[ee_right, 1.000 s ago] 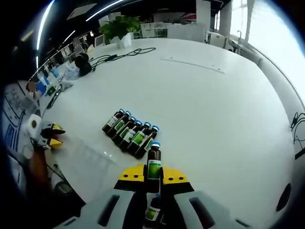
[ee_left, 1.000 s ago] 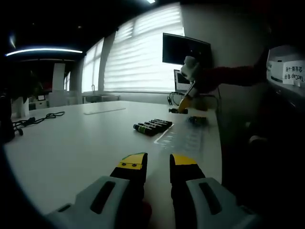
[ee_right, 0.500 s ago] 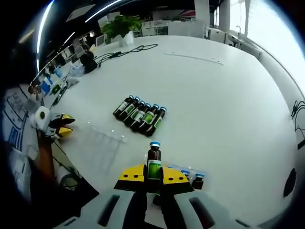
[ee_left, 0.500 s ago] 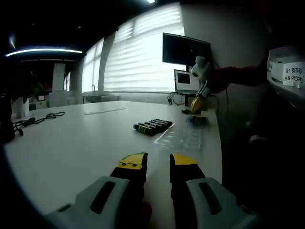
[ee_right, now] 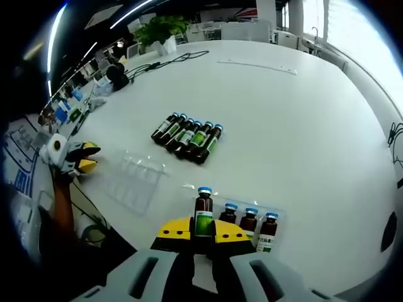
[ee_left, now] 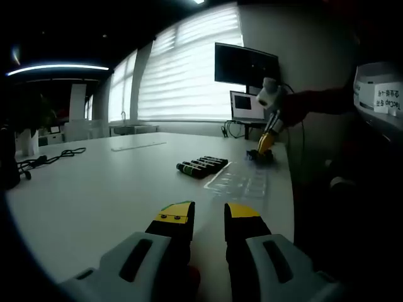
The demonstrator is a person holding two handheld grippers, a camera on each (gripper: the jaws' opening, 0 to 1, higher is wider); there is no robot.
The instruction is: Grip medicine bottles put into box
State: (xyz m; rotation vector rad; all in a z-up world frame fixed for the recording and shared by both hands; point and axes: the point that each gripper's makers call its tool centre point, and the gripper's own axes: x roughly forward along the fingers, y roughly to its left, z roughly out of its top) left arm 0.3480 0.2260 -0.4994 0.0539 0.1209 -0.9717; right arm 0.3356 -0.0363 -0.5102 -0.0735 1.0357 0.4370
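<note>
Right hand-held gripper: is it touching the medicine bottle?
Touching. The right gripper view shows the right hand-held gripper with its jaws clamped on the bottle.

A large white table (ee_left: 94, 182) filled the room. Wide windows with white horizontal blinds (ee_left: 189, 69) lined the far wall, beside a dark wall-mounted monitor (ee_left: 245, 65). A curved ceiling light strip (ee_left: 56, 67) glowed. A green potted plant (ee_right: 158, 31) stood at the table's far edge.

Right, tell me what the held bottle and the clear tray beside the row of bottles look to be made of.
The dark brown bottle with the blue cap and green label, held in the right tongs, looks like glossy amber glass, though tinted plastic is possible. The clear moulded tray looks like thin transparent plastic: the white table shows through it, with glints on its ridges.
</note>
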